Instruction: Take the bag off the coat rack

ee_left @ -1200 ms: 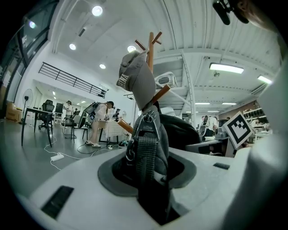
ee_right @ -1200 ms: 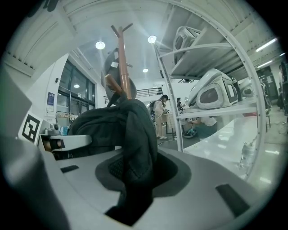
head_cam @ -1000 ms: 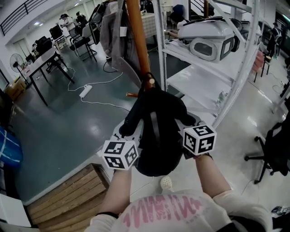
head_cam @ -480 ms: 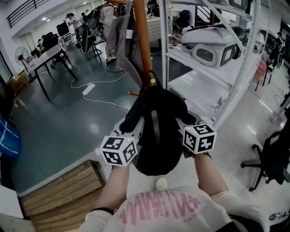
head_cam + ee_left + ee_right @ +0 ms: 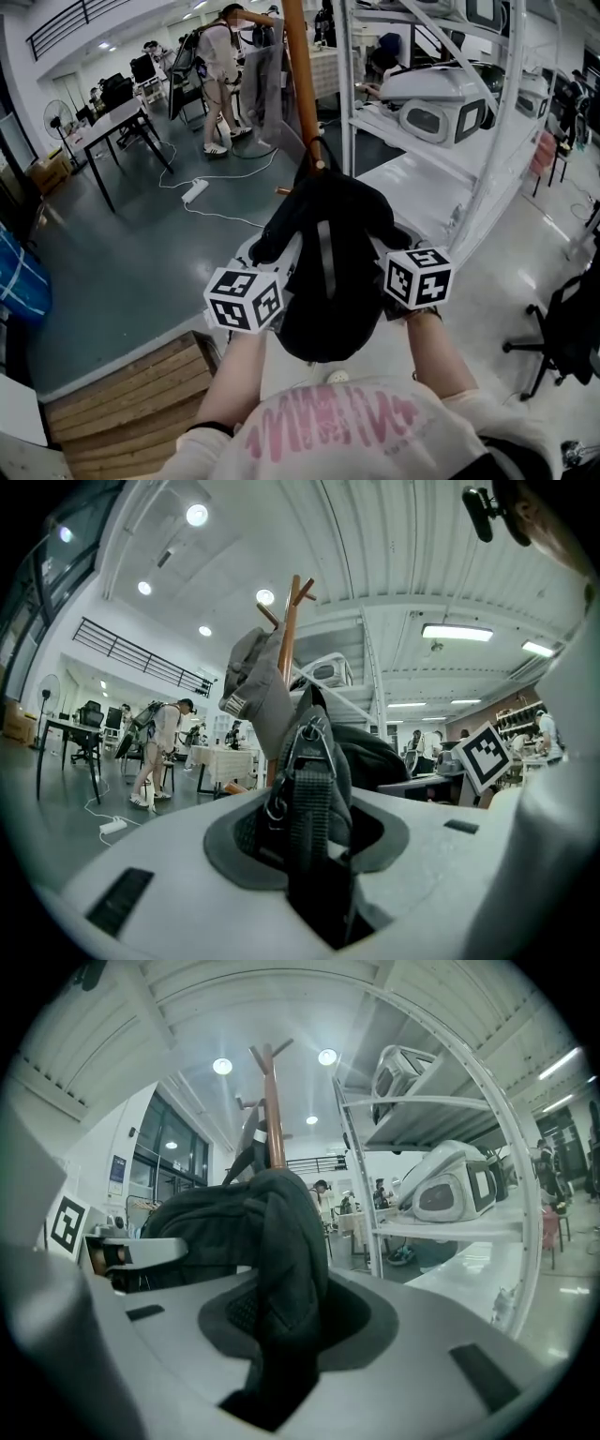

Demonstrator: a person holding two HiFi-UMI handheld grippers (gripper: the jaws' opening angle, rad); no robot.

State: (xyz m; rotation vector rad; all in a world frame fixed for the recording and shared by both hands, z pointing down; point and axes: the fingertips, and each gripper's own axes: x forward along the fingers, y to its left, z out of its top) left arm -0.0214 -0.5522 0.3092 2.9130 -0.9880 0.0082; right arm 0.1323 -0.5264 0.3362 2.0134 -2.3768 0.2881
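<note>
A black backpack (image 5: 323, 253) hangs in front of me against the wooden coat rack pole (image 5: 302, 84). Its top loop sits at a short peg (image 5: 319, 166); I cannot tell whether it is hooked there. My left gripper (image 5: 272, 272) is shut on a webbing strap with a metal buckle (image 5: 309, 799), which runs through the left gripper (image 5: 309, 855). My right gripper (image 5: 389, 258) is shut on a padded shoulder strap (image 5: 286, 1260), which fills the right gripper (image 5: 281, 1335). A grey garment (image 5: 258, 686) hangs higher on the rack (image 5: 289, 639).
White metal shelving (image 5: 487, 141) with white headsets (image 5: 441, 94) stands close on the right. A wooden platform (image 5: 131, 403) lies low at the left. An office chair (image 5: 562, 319) is far right. A power strip (image 5: 195, 190), tables and a person (image 5: 220, 75) are behind.
Both grippers keep their hold on the backpack's straps, almost in the same place. The view has tilted up a little, and a person with a backpack has come into view at the back.
</note>
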